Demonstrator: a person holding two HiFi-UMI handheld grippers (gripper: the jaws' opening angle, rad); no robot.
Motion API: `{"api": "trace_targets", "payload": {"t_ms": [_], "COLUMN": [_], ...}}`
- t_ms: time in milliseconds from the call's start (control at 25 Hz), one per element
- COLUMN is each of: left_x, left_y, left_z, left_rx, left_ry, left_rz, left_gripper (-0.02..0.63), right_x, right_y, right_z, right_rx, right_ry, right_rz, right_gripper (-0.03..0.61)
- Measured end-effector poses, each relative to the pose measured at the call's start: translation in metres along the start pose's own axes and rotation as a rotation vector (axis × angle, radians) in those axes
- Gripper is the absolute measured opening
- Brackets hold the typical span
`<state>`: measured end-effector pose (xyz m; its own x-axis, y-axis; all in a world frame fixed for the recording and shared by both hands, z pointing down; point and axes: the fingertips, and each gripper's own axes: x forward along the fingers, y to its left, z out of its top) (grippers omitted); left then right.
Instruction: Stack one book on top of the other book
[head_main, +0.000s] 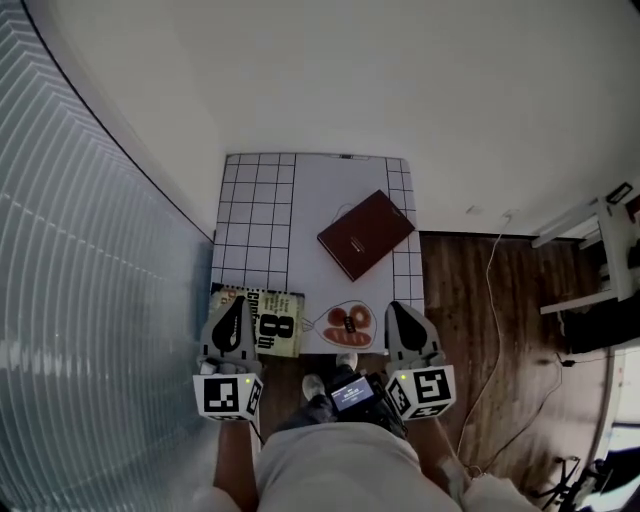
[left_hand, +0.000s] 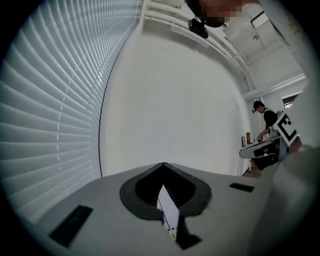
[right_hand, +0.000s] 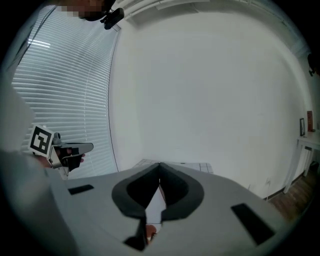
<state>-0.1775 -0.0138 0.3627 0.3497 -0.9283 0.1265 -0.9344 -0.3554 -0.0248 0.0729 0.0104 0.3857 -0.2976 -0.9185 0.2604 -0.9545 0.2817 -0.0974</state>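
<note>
In the head view a dark red book (head_main: 365, 233) lies at an angle on the right half of the white table (head_main: 320, 180). A yellow and black book (head_main: 265, 320) lies at the table's front left corner. My left gripper (head_main: 236, 322) hovers over that book's left part, jaws shut and empty. Over the table's front right corner, my right gripper (head_main: 402, 322) is held apart from the red book, shut too and holding nothing. In the left gripper view the left gripper (left_hand: 163, 165) has its jaws meeting at the tip; the right gripper (right_hand: 159, 165) looks the same in its own view.
An oval card with a red-brown picture (head_main: 348, 324) lies at the table's front edge between the grippers. White blinds (head_main: 70, 250) fill the left. Wooden floor (head_main: 480, 310), a cable (head_main: 490, 290) and white furniture (head_main: 600, 270) are on the right. A person stands far right in the left gripper view (left_hand: 267, 120).
</note>
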Motion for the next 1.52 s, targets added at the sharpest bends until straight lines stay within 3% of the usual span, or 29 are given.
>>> {"api": "trace_targets", "payload": {"t_ms": [400,680,880,1240,1440,1520], "left_x": [0.013,-0.006,-0.011,-0.017,-0.016,-0.015], "left_y": [0.030,0.073,0.104,0.131,0.128,0.123], "left_z": [-0.034,-0.090,-0.137,-0.209,-0.230,-0.236], "left_rx": [0.015,-0.009,0.012,-0.078,-0.098,-0.102], "left_ry": [0.106,0.258,0.398,0.635,0.731,0.773], "left_rz": [0.151,0.281,0.286,0.291,0.250,0.224], "left_gripper": [0.008,0.009,0.009,0.009,0.014,0.078], "right_x": [0.055,0.075,0.083,0.089,0.092,0.092], "right_y": [0.007,0.026,0.041,0.091,0.110,0.114], "right_z": [-0.036,-0.079,-0.106,-0.157,-0.172,-0.179], "right_rx": [0.046,0.104,0.130,0.214,0.240,0.248], "right_ry": [0.123,0.268,0.351,0.478,0.518,0.532], "right_rz": [0.175,0.248,0.236,0.281,0.302,0.299], "right_gripper": [0.008,0.008,0.008,0.008,0.008,0.008]}}
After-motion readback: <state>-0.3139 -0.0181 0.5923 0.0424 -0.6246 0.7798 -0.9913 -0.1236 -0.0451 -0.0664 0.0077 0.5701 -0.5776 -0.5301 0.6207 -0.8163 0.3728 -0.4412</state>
